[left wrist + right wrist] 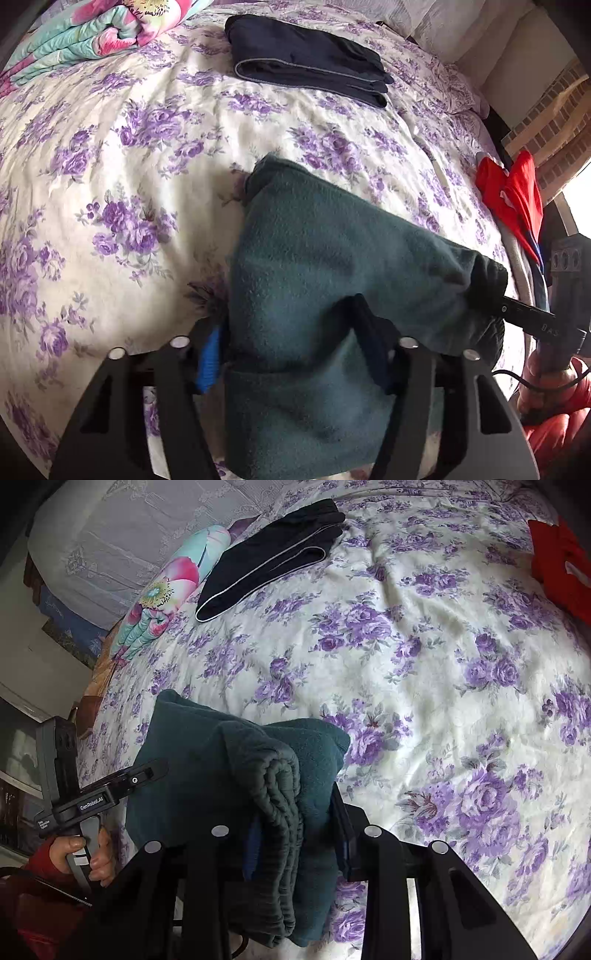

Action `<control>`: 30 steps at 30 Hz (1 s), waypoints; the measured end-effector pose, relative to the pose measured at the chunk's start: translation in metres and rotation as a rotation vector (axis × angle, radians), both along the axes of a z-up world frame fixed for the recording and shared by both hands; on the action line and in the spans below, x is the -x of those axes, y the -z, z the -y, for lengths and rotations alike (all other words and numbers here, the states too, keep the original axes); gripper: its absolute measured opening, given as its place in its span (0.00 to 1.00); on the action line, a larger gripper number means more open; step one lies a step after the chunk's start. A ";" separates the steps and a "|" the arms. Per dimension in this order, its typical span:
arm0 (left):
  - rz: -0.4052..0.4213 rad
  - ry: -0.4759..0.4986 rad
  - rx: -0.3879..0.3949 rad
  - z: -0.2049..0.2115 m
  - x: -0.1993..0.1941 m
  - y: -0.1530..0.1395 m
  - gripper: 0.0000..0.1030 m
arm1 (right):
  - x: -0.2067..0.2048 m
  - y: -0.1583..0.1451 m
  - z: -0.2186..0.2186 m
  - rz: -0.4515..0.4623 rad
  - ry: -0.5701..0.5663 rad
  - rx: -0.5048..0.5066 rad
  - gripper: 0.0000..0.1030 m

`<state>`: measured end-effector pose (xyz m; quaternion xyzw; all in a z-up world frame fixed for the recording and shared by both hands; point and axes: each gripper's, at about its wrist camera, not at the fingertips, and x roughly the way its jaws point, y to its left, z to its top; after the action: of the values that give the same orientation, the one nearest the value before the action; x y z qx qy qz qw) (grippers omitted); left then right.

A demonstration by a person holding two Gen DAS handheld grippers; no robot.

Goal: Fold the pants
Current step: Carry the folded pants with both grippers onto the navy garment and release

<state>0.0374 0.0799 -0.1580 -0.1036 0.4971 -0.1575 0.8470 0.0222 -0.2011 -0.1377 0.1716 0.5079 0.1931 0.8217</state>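
Here, through the left wrist view: left tongs (295, 354) clamped on the teal fleece pants (325, 266), cloth bunched between the fingers, a blue pad (208, 363) showing on the left one. Pants folded into a thick bundle, held partly over the bed (110, 155), far corner draped toward the purple-flowered sheet. At the bundle's right end, right tongs (495, 295) closed on the dark gathered waistband, black finger poking out of the fabric, hand (543, 384) in a red sleeve gripping the handle. Farther back on the bed, a folded navy garment (306, 59) with pale piping, well apart from the pants. Top left, a flowered quilt (92, 33) in turquoise and pink. At the right edge, a red cloth (517, 199).

Now through the right wrist view: right tongs (295, 834) pressed onto the ribbed, stacked waistband edge of the teal fleece pants (207, 768), layers standing upright between the fingers. To the left, left tongs (147, 771) biting the opposite side of the bundle, left hand (85, 856) around its handle. Bed (424, 672) beneath and beyond, sheet lightly wrinkled. Folded navy garment (273, 557) near the far side, just beside the flowered quilt (170, 602). Red cloth (561, 568) at the upper right edge, well apart from the rest.
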 end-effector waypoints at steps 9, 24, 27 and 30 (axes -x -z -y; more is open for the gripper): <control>-0.040 -0.038 0.096 -0.015 -0.011 0.007 0.59 | -0.012 0.020 0.013 -0.090 0.060 -0.151 0.49; 0.318 0.033 0.082 0.005 -0.049 -0.131 0.10 | -0.073 -0.124 0.006 0.287 -0.052 0.040 0.27; 0.403 0.024 0.073 0.009 -0.096 -0.168 0.10 | -0.122 -0.159 0.013 0.391 -0.030 0.072 0.27; 0.476 0.019 0.007 0.019 -0.146 -0.193 0.10 | -0.174 -0.177 0.017 0.447 0.018 0.061 0.27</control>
<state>0.1832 0.0605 0.0351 -0.0621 0.2839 -0.1870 0.9384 0.1965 -0.2178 0.0391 0.1041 0.3171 0.2037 0.9204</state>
